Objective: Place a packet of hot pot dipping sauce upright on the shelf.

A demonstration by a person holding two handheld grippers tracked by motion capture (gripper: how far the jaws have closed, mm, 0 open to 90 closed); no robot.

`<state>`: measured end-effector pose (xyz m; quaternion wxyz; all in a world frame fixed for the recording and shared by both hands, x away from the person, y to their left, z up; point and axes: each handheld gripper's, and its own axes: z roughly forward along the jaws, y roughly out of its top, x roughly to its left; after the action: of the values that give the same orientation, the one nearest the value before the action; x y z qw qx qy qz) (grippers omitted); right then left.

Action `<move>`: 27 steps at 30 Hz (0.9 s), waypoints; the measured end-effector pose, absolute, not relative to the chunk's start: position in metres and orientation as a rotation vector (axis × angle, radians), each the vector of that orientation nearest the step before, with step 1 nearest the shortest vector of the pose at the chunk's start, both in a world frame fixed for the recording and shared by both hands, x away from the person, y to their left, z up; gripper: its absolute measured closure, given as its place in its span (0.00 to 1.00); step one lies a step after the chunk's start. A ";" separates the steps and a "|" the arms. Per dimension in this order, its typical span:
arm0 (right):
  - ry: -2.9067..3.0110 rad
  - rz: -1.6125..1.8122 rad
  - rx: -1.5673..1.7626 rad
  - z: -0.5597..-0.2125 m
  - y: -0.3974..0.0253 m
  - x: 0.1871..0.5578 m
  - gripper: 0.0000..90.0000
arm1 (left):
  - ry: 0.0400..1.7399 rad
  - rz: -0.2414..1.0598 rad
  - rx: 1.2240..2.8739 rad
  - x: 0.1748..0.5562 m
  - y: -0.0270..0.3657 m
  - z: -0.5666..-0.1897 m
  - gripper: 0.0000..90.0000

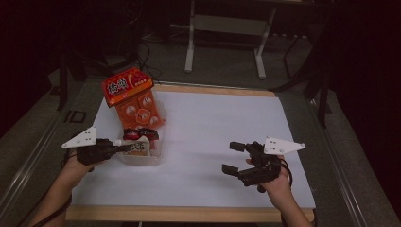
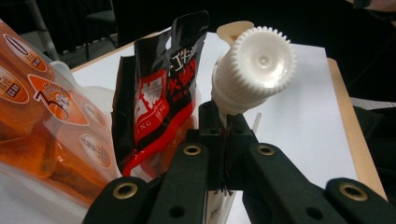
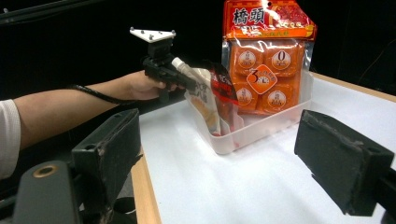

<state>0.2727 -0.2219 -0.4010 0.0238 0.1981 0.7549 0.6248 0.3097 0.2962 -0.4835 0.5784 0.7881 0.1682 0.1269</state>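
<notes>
White sheeting covers the surface (image 1: 227, 142). The left gripper (image 2: 223, 135) has its jaws clenched on the neck of a spouted pouch (image 2: 252, 70), cap pointing back along the jaws, body hanging into the clear tub (image 3: 261, 128) beside the black sachet (image 2: 159, 88) and orange pack (image 3: 266, 56). The right gripper (image 1: 235, 157) idles released, well apart.

My left jaws are matt black plastic with brass-looking rivets. The pouch's ribbed cap (image 2: 254, 65) is smooth white plastic; the black-red sachet (image 2: 159, 88) at its 9 o'clock is glossy foil, the orange bag (image 3: 268, 60) shiny film, the tub (image 3: 261, 128) clear plastic, the surface (image 1: 213, 142) matt white.
</notes>
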 end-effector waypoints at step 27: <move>2.338 1.936 0.602 -0.399 -0.221 0.272 0.16 | 0.615 0.395 1.684 0.293 0.297 -0.444 0.02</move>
<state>0.2716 -0.2209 -0.3992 0.0234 0.1946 0.7553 0.6254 0.2930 0.2970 -0.4444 0.6074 0.7287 0.2662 0.1708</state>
